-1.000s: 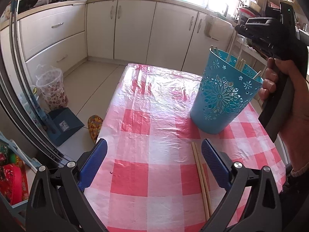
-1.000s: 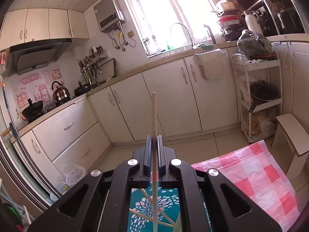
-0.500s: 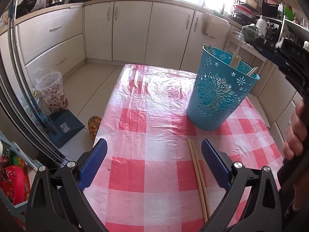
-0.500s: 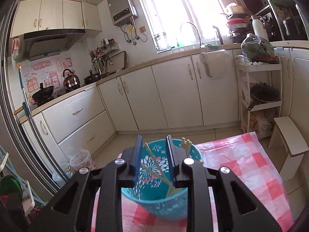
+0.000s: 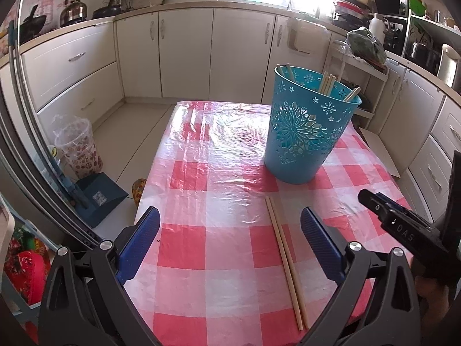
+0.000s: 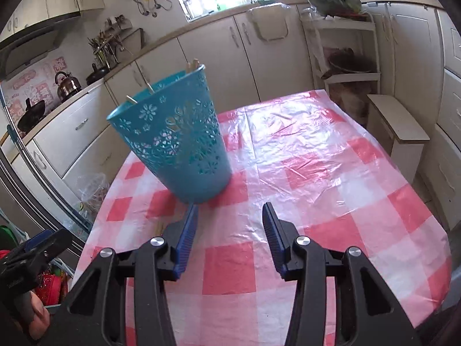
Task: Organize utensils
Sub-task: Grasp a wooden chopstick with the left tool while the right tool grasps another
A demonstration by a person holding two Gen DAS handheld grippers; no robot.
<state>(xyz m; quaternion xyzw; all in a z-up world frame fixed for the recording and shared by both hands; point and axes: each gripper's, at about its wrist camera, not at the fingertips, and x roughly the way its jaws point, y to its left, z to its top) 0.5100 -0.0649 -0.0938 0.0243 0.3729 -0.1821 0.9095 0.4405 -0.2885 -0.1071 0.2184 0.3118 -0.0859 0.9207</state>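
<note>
On the red-checked kitchen table point(image 5: 201, 248), several chopsticks already stand in the blue basket point(image 5: 305, 132) ahead of both grippers, while 2 chopsticks point(image 5: 285, 256) remain between the left gripper's point(image 5: 229, 240) wide-apart fingers, and the right gripper's point(image 6: 230, 227) empty jaws are opening.

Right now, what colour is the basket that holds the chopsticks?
Teal-blue basket with cut-out flower patterns; clearest in the left wrist view.

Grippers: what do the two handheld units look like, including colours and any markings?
Both are black plastic with silver pivot screws and ribbed blue finger pads. The left gripper and right gripper match. The right gripper's body, seen from the left wrist camera, carries pale "DAS" lettering. No sleeves or cables are visible.
</note>
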